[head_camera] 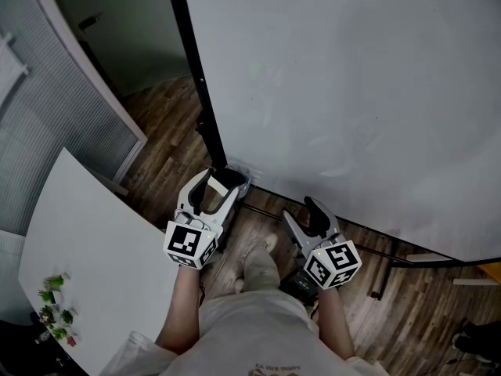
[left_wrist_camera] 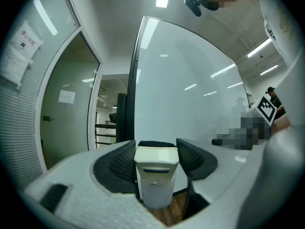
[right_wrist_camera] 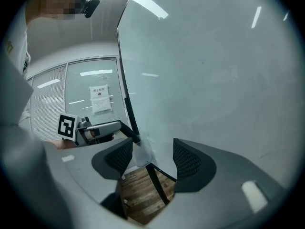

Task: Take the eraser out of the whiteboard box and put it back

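While clamped between the ribbed black pads of the left gripper (left_wrist_camera: 156,151), pressed on both flanks: cream-white eraser (left_wrist_camera: 156,175), dark felt edge on top, narrow slot across its face. Held outside the whiteboard box (head_camera: 241,181), just beside that translucent holder at the lower left corner of the whiteboard (head_camera: 352,92); cannot tell whether touching it. Jaws of the left gripper partly closed, set to the eraser's width, aimed about level toward the board.

Off to the right, right gripper (right_wrist_camera: 152,150) with jaws spread wide and nothing between the pads. Through the gap, farther off, only the box, the board's black frame and the wood-plank floor (right_wrist_camera: 143,194). Tip close to the board's bottom edge, apart from the left gripper.

Farther left, white table (head_camera: 86,241), with small green plants (head_camera: 55,312) at its near end.
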